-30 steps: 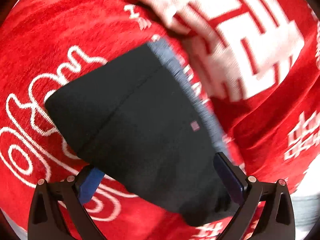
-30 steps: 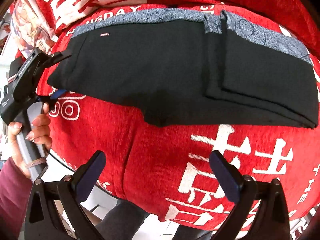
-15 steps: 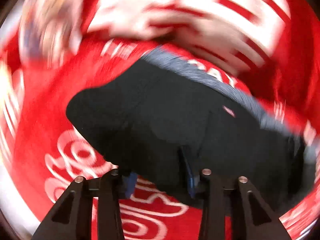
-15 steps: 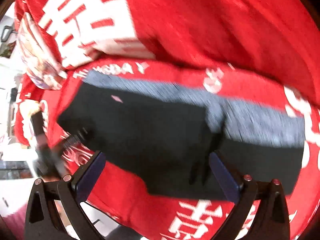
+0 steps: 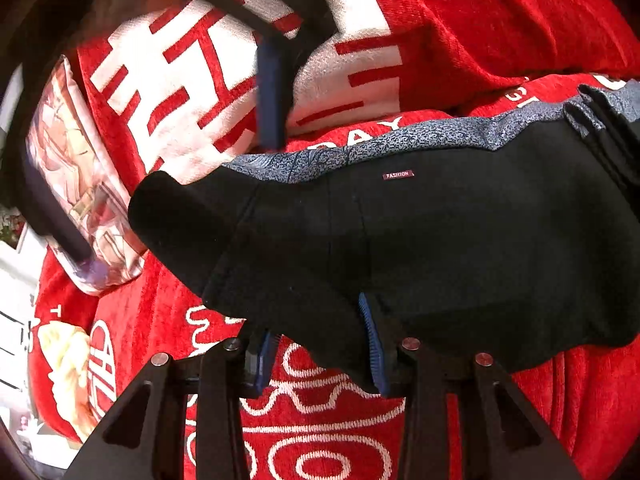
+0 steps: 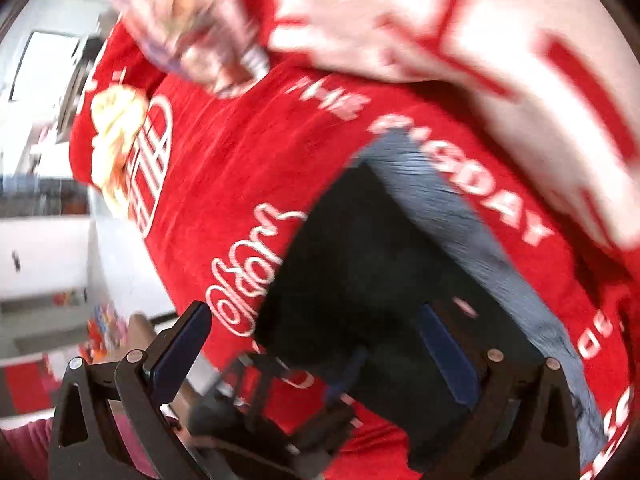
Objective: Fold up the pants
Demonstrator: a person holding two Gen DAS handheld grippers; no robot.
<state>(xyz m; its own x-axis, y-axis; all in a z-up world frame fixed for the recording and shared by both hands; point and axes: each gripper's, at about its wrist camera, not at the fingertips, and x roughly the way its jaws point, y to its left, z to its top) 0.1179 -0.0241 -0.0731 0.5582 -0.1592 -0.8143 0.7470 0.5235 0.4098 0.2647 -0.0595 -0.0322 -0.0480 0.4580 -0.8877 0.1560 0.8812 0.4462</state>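
Observation:
Black pants with a speckled grey-blue band lie folded on a red blanket. My left gripper is shut on their near left edge, and black cloth bunches between its blue pads. In the blurred right wrist view my right gripper hangs open above the same end of the pants. Its right pad is over the black cloth, the left one over the blanket. The left gripper shows just below it. A blue pad of the right gripper floats above in the left wrist view.
A red and white cushion and a picture-print pillow lie beyond the pants' left end. The blanket's edge drops off at the left, with white furniture past it. A pink sleeve holds the left gripper.
The left gripper went from wide open around the pants' corner to shut on the edge, and rolled. The right gripper swept left from the blanket's front to the pants' left end.

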